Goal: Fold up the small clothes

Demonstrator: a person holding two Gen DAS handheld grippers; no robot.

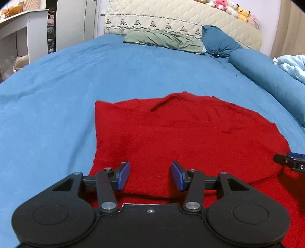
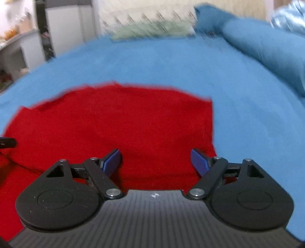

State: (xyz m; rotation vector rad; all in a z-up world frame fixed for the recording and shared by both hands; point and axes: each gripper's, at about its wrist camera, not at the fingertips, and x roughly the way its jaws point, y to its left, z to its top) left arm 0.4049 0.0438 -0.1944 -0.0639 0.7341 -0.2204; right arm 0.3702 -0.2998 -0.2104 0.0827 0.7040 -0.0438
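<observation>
A red garment [image 1: 181,133] lies spread flat on the blue bedsheet [image 1: 57,95]; it also shows in the right wrist view [image 2: 114,124]. My left gripper [image 1: 150,175] is open and empty, just above the garment's near left part. My right gripper [image 2: 156,162] is open and empty, over the garment's near right part, close to its right edge. The right gripper's tip shows at the right edge of the left wrist view [image 1: 291,160]. The right wrist view is blurred.
A green pillow [image 1: 164,40] and a dark blue pillow [image 1: 219,42] lie at the bed's head. A blue bolster [image 1: 266,76] and a pale blue quilt [image 1: 293,66] lie at the right. A white desk [image 1: 22,28] stands at the left. Plush toys [image 1: 232,8] top the headboard.
</observation>
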